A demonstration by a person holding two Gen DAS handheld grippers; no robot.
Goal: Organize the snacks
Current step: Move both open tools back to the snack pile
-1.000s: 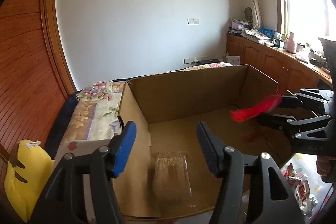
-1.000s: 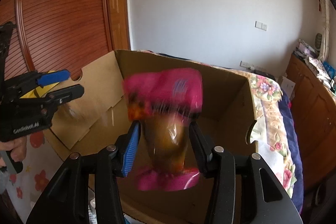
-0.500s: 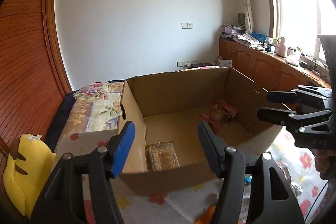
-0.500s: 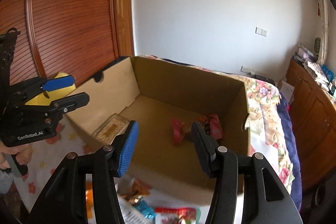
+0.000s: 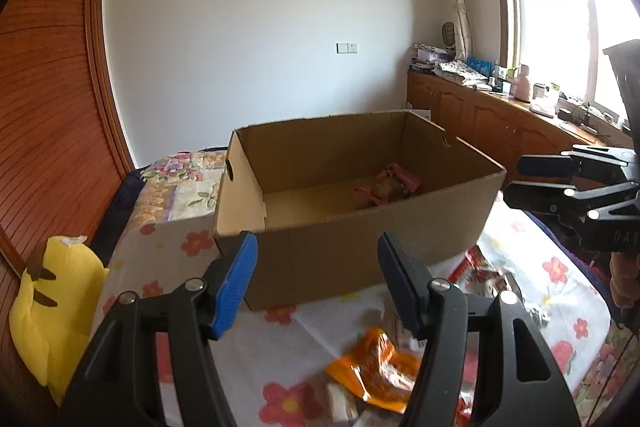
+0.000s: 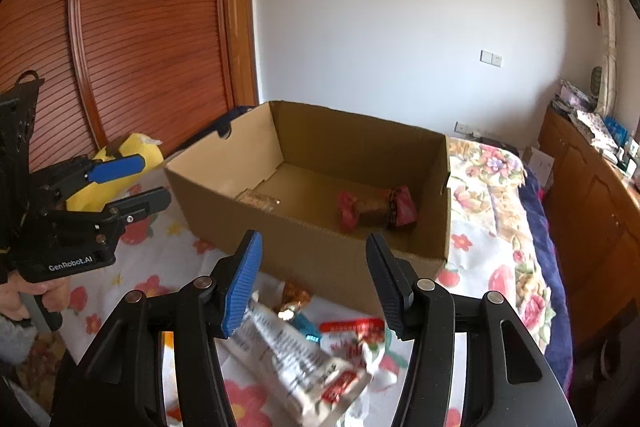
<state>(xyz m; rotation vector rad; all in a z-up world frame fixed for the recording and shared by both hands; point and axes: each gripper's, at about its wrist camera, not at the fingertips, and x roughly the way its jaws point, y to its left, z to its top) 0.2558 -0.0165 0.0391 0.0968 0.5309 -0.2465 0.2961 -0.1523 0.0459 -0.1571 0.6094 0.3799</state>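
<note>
An open cardboard box (image 5: 360,247) (image 6: 224,199) stands on a floral sheet. Inside lie a pink-ended snack pack (image 6: 376,211) (image 5: 394,183) at the right and a clear pack of brownish snacks (image 6: 258,199) at the left. Loose snacks lie in front of the box: an orange packet (image 5: 376,367), a white wrapper (image 6: 292,351), a red and white packet (image 6: 352,339). My left gripper (image 5: 318,267) is open and empty, pulled back in front of the box. My right gripper (image 6: 312,267) is open and empty above the loose snacks.
A yellow plush toy (image 5: 52,307) lies at the left by the wooden wardrobe (image 6: 140,27). A bed with a floral cover (image 6: 496,187) extends behind and to the right of the box. Wooden cabinets (image 5: 500,131) run under the window.
The right gripper let go of the pink-ended pack, which now lies in the box. Both grippers have pulled back and up, away from the box, bringing the loose snacks into view.
</note>
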